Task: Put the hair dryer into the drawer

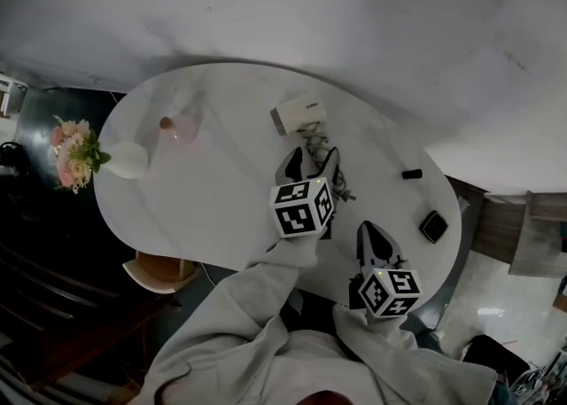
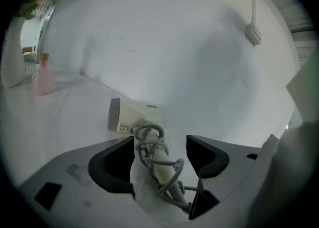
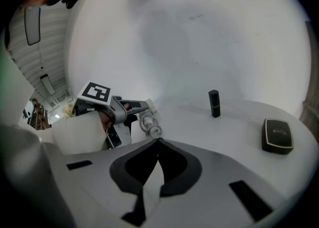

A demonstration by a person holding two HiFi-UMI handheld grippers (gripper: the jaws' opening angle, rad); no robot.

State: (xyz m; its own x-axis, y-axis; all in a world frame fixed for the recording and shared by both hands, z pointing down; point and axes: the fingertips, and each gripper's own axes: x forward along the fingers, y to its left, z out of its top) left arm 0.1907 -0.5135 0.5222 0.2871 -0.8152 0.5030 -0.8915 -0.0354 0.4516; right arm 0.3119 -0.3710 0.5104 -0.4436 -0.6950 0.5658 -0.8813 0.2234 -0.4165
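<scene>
The cream hair dryer (image 1: 299, 115) lies on the white oval table (image 1: 213, 208), its grey cord wound round the handle (image 2: 160, 166). My left gripper (image 2: 160, 142) stands open astride that handle, with a gap at each pad; the dryer's body (image 2: 133, 116) lies just beyond the jaws. In the head view the left gripper (image 1: 312, 159) sits right behind the dryer. My right gripper (image 3: 158, 141) is shut with nothing in it, and hangs over the table's near edge (image 1: 366, 233), to the right of the left one. No drawer is in view.
A pink bottle (image 1: 168, 126) and a white vase (image 1: 128, 159) of flowers stand at the table's left. A small black tube (image 3: 214, 103) and a flat black case (image 3: 277, 135) lie at the right. A wooden stool (image 1: 159, 272) stands below the table's left edge.
</scene>
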